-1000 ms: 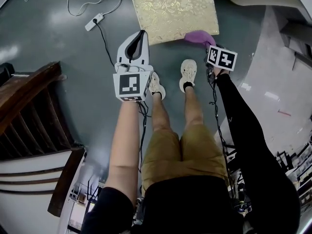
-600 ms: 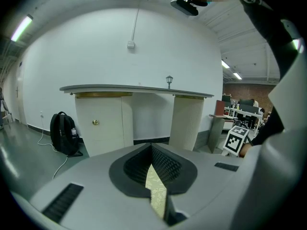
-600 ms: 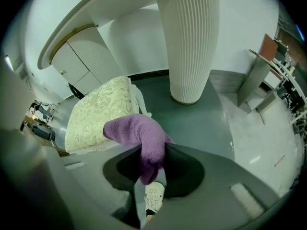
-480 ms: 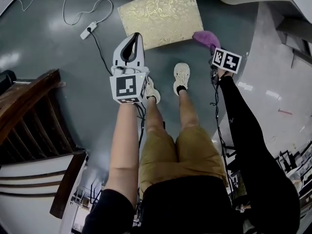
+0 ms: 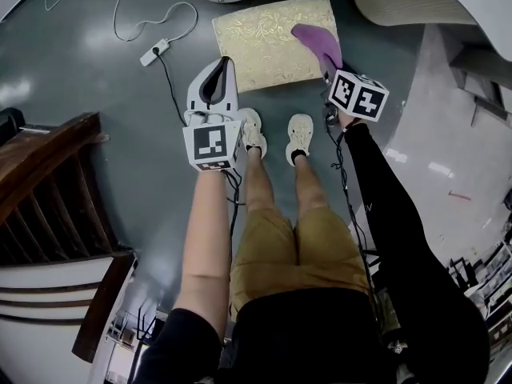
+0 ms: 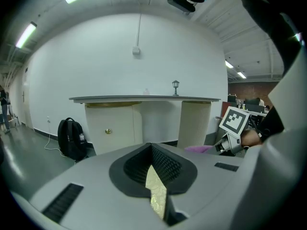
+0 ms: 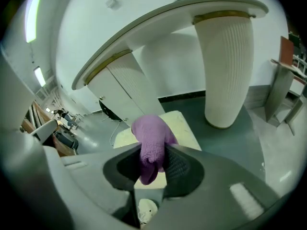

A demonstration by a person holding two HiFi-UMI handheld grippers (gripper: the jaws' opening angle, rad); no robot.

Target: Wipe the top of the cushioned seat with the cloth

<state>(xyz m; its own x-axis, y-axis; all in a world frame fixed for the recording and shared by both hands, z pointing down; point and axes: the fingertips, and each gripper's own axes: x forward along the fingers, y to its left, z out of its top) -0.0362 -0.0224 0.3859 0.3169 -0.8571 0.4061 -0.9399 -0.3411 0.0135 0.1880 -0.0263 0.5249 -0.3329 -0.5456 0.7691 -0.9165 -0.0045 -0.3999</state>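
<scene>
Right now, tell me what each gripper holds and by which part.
Right gripper pinches the purple cloth by its bunched near end; the rest sticks out ahead. Left gripper holds nothing.

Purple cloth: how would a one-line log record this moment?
right gripper: shut on cloth | cloth: over cushioned seat, contact unclear | left gripper: shut, empty

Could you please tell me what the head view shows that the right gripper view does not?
Only the head view: the person's tan shorts and black sleeve. Only the right gripper view: a ribbed white column, and how the right gripper clamps the purple cloth. Both: that cloth and the gold cushioned seat.
</scene>
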